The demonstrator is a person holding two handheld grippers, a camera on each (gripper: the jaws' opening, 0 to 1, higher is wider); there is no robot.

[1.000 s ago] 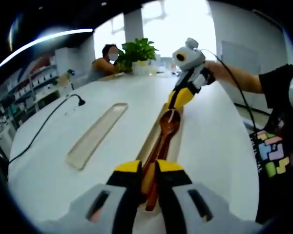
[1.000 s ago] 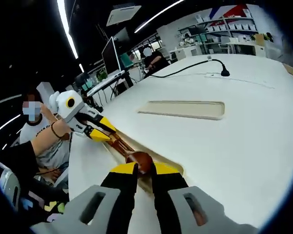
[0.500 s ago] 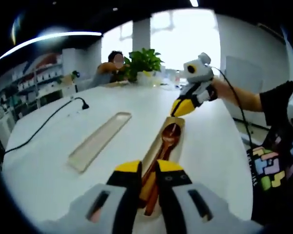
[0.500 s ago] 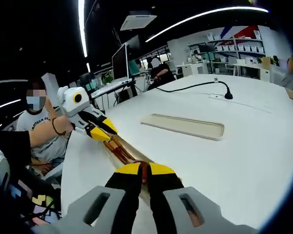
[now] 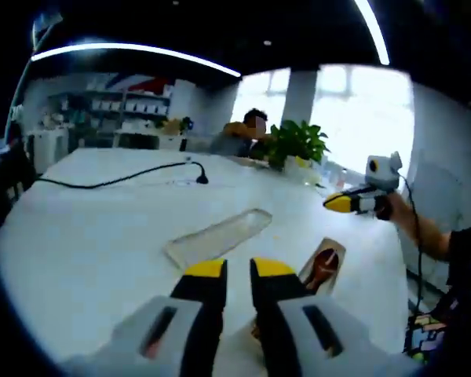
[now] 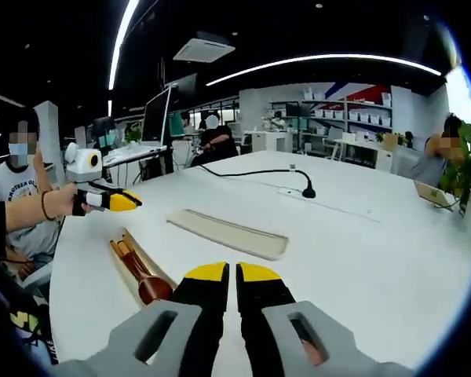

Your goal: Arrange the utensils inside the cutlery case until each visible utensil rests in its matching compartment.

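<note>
The long beige cutlery case [image 5: 332, 253] lies on the white table just right of my left gripper [image 5: 237, 275], with brown wooden spoons [image 5: 323, 265] lying in it lengthwise. My left gripper is shut, with nothing between its yellow fingertips. In the right gripper view the same case [image 6: 125, 239] with its wooden utensils [image 6: 138, 269] sits left of my right gripper [image 6: 232, 276], which is also shut and empty. Each gripper hangs in the air above the table, apart from the case: right gripper [image 5: 352, 203], left gripper [image 6: 110, 200].
A second, empty beige tray [image 5: 218, 236] [image 6: 229, 234] lies beside the case. A black cable with a plug [image 6: 304, 191] crosses the far table. A potted plant [image 5: 297, 145] stands at the far edge. People sit at the table's ends.
Both grippers have lifted up and back from the case, where their tips were down at the wooden utensils. The utensils stay lying in the case.
</note>
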